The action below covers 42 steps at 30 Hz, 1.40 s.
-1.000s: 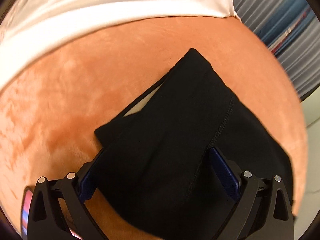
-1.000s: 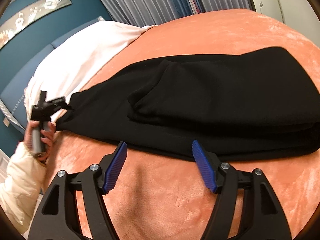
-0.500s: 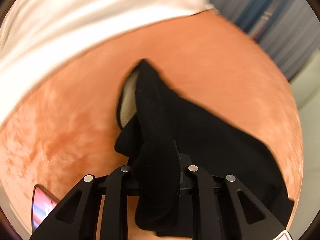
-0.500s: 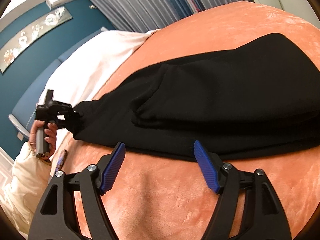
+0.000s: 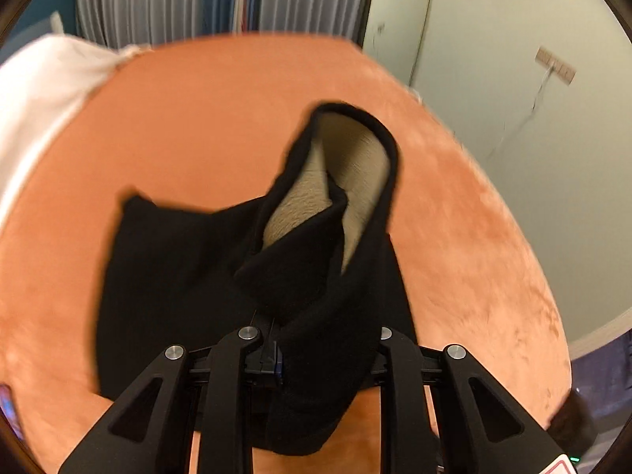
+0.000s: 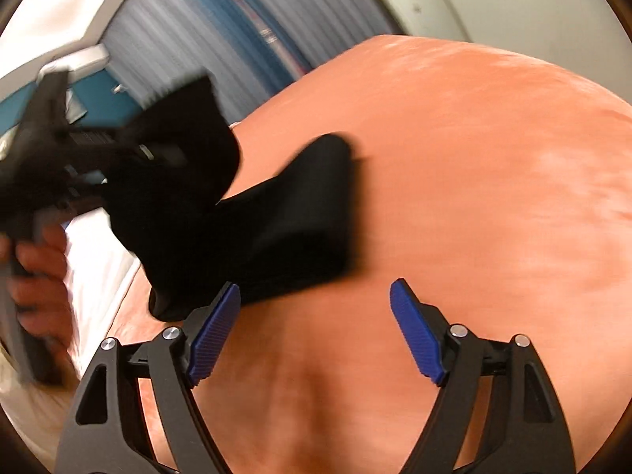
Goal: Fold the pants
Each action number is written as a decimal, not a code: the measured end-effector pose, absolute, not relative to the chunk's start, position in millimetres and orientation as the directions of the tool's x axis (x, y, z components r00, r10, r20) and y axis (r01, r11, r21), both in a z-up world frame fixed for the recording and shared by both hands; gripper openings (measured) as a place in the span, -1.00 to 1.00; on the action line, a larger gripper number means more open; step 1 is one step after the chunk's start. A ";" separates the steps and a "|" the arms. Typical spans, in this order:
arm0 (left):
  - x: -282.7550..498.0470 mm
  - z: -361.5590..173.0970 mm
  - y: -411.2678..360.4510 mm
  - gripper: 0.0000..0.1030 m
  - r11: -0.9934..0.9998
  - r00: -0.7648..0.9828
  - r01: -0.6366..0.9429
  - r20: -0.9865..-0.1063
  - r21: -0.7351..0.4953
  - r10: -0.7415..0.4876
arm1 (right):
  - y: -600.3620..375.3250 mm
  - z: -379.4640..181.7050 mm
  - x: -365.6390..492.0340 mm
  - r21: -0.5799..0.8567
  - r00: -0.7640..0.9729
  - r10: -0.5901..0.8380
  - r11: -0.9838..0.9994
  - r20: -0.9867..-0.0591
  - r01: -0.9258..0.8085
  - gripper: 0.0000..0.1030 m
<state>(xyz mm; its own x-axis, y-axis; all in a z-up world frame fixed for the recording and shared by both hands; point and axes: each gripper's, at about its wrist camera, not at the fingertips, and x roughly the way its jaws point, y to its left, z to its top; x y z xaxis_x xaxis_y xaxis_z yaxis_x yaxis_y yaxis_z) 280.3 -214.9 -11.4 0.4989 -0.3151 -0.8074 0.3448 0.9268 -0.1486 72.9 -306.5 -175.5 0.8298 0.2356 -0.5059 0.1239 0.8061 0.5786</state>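
Observation:
Black pants with a beige fleece lining lie partly folded on the orange bedspread. My left gripper is shut on one end of the pants and holds it lifted above the rest; the cloth drapes over the jaws and hides the pads. In the right wrist view that same gripper shows blurred at the left with the pants hanging from it, and a hand grips its handle. My right gripper hovers over bare bedspread with nothing between its blue pads, its jaws opening.
A white pillow or sheet lies at the bed's far left. Grey pleated curtains hang behind the bed, and a pale wall stands past its right edge. A small patterned object shows at the lower left edge.
My left gripper closed on the end of the pants, then swung it up and across over the rest, rolling as it went. The right gripper shifted sideways and its jaws widened.

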 end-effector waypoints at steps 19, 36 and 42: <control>261.0 34.8 -192.8 -0.27 0.967 0.613 0.236 -0.758 -0.096 -0.225 | -317.5 -174.8 84.4 0.499 0.813 0.242 0.864 -0.529 0.067 0.56; 192.5 10.4 -115.4 0.69 0.976 0.675 0.216 -0.717 -0.032 -0.173 | -326.9 -184.1 80.3 0.543 0.813 0.285 0.839 -0.509 0.046 0.66; 222.3 -41.1 -17.6 0.69 0.984 0.565 0.044 -0.808 -0.173 -0.168 | -318.9 -173.0 77.8 0.503 0.805 0.234 0.859 -0.545 0.091 0.66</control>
